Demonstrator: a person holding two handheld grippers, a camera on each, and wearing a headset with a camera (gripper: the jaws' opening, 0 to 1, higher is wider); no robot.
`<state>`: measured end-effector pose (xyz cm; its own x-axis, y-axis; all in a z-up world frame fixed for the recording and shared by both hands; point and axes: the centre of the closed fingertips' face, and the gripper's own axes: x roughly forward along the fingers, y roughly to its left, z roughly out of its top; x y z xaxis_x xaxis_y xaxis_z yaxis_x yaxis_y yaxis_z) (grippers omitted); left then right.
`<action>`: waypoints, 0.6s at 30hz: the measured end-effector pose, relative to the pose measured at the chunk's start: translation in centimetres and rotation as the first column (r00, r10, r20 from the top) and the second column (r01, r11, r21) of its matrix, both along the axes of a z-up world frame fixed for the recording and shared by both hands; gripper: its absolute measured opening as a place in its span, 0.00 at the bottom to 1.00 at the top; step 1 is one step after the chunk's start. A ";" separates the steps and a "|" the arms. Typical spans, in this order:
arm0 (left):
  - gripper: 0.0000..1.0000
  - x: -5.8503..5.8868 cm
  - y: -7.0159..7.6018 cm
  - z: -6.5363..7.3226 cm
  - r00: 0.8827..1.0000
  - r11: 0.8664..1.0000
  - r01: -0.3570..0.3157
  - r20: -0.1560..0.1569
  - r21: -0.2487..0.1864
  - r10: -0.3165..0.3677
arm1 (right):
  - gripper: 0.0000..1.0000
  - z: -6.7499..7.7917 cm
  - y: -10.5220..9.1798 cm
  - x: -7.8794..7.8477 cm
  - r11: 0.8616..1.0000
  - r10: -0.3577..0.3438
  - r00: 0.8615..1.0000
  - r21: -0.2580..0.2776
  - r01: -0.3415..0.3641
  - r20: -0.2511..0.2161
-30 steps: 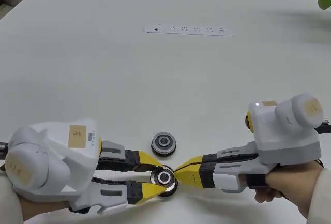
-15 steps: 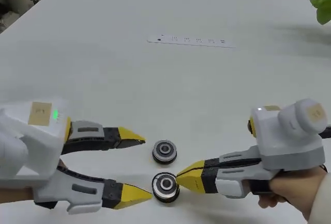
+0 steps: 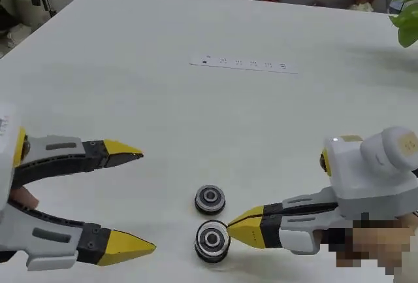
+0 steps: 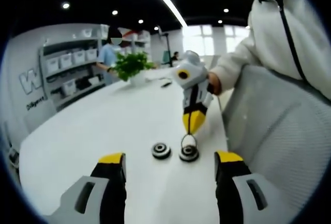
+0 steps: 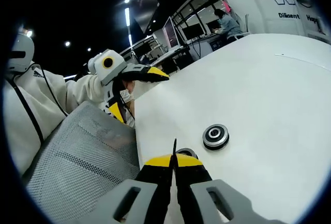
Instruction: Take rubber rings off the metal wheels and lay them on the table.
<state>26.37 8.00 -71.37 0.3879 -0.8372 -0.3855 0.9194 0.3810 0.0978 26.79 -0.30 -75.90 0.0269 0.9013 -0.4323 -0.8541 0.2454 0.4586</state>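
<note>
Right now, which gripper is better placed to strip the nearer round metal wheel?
The right gripper: its shut tips pinch the black rubber ring at the nearer metal wheel; left gripper stands open, apart.

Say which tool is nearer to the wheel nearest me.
Right. The right tool, shut on a rubber ring, is at the near wheel; the left tool, open, hangs apart on the other side.

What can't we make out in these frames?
Near wheel: right gripper view, mostly hidden behind the right gripper.
Rubber ring: head view, too thin to trace at the tips.
Far wheel: head view, too small to tell whether its ring is on.
</note>
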 end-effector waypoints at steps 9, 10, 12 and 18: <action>0.87 -0.9 1.8 -0.3 0.998 0.998 -0.058 -0.018 0.018 0.058 | 0.00 1.1 0.1 -0.1 1.000 0.004 1.000 0.008 -0.004 0.021; 0.88 -1.0 1.9 -0.3 0.998 0.998 -0.061 -0.019 0.018 0.061 | 0.00 1.2 0.1 -0.2 1.000 0.006 1.000 0.008 -0.006 0.022; 0.90 -1.0 2.5 -0.6 0.996 0.996 -0.090 -0.026 0.029 0.091 | 0.00 1.4 0.1 -0.3 1.000 0.012 1.000 0.004 -0.012 0.028; 0.96 -1.6 3.8 -0.8 0.989 0.990 -0.142 -0.035 0.018 0.143 | 0.00 2.2 0.2 -0.7 1.000 0.021 0.999 0.004 -0.021 0.037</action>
<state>24.80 11.77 -72.18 0.4884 -0.7681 -0.4141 0.8588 0.5071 0.0723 26.11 -0.12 -73.69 0.0238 0.9039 -0.4271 -0.8756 0.2250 0.4274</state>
